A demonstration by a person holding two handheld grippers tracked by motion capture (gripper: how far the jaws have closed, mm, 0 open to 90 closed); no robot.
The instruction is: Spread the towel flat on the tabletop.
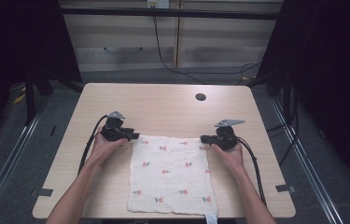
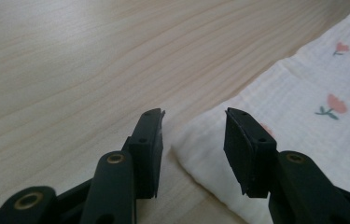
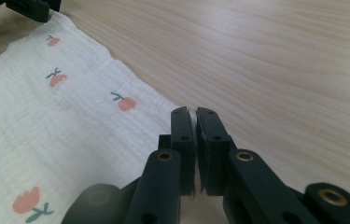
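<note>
Cloth [image 1: 170, 173] lies flat on the table [image 1: 163, 105]; the right gripper [image 3: 192, 112] pinches its far corner. The left gripper [image 2: 193, 116], jaws apart astride the other far corner, should close squarely before lifting.

Even overhead light is brightening my table [image 1: 163, 107]; surroundings are staying dim. My 2 close views are blurring near the jaws, with soft glare on wood.

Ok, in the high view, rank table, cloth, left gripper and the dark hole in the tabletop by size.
1. table
2. cloth
3. left gripper
4. hole
The hole lies farther from the camera, yet looks clearly smallest.
</note>
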